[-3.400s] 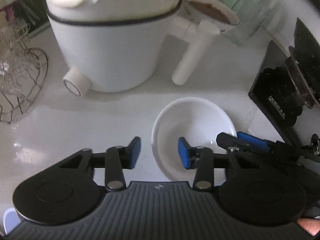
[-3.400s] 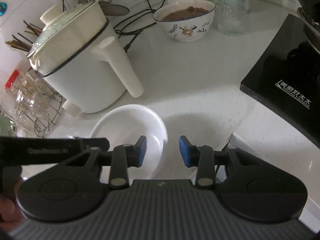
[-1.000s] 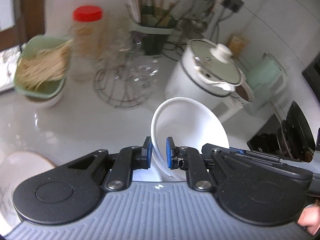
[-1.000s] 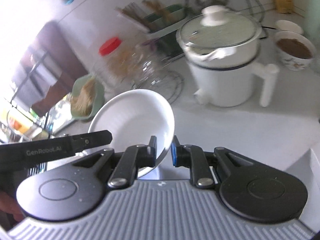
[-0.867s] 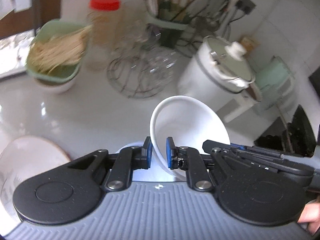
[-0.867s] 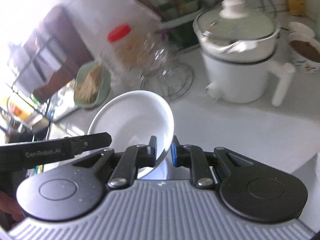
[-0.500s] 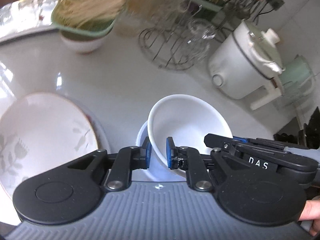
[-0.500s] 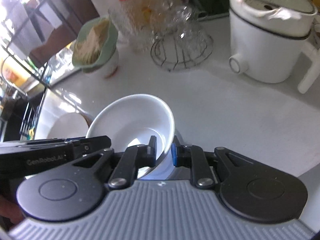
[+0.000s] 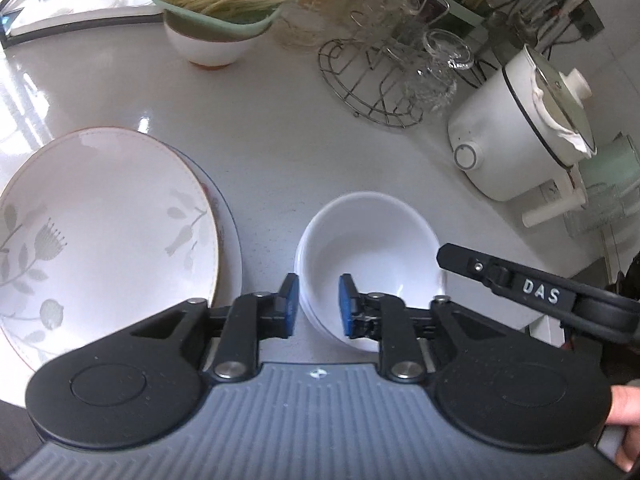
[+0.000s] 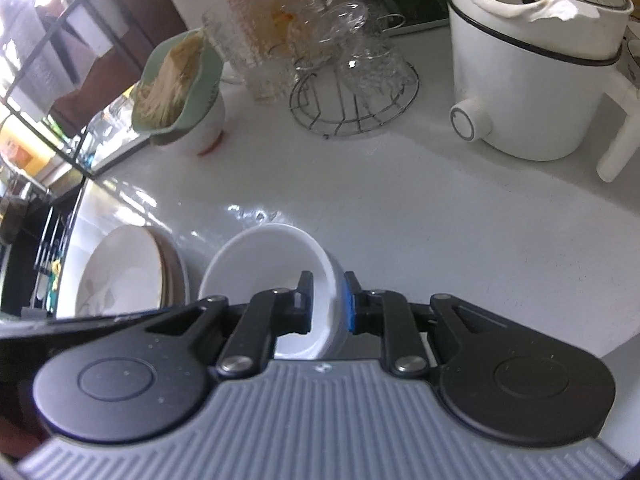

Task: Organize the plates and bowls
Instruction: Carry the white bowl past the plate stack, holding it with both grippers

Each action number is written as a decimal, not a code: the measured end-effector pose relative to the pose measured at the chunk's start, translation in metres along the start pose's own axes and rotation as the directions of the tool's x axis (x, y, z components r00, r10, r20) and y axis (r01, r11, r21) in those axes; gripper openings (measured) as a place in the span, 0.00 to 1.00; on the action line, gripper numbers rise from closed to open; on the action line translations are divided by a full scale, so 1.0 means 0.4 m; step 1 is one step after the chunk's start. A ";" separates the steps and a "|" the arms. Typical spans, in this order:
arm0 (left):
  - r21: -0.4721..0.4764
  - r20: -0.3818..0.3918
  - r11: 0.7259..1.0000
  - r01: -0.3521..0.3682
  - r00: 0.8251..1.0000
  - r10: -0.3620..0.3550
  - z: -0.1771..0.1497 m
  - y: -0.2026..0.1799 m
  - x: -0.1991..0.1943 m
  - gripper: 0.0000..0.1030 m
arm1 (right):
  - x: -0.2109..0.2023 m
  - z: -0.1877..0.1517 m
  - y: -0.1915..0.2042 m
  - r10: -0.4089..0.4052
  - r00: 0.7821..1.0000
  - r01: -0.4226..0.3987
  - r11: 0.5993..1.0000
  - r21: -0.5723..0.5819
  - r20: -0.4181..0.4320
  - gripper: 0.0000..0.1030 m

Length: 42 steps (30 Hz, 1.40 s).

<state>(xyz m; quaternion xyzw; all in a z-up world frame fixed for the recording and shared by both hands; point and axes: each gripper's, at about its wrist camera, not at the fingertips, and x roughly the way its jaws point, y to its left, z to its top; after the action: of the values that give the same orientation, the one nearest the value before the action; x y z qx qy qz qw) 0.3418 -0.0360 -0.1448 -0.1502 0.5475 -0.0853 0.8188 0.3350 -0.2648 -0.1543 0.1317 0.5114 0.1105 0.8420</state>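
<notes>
A plain white bowl [image 9: 370,240] rests nested in another white bowl on the white counter, right of a stack of flower-patterned plates [image 9: 100,216]. My left gripper [image 9: 318,304] is open, its fingers astride the bowl's near-left rim without pressing it. In the right wrist view the bowl [image 10: 264,264] sits beside the plates [image 10: 124,276]. My right gripper [image 10: 328,300] is open a little, its fingers astride the bowl's right rim.
A white electric pot [image 9: 520,136] with a handle stands at the right. A wire rack of glasses [image 9: 400,76] and a green dish of noodles on a bowl [image 9: 224,4] stand at the back. A red-lidded jar [image 10: 256,28] is behind the rack.
Both grippers carried the white bowl left from beside the pot and lowered it into the other bowl by the plates. Both have opened their fingers and let go of the rim.
</notes>
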 end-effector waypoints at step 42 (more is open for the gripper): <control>0.031 -0.170 0.995 0.095 0.981 -0.089 0.008 -0.088 0.200 0.42 | 0.048 -0.047 -0.164 -0.052 0.994 0.068 0.985 0.161 -0.101 0.14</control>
<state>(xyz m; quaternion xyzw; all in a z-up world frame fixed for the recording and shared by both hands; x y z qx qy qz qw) 0.3766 -0.0931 -0.2015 -0.1518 0.6055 -0.1460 0.7675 0.3302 -0.3183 -0.2006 0.1798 0.5625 0.0486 0.8055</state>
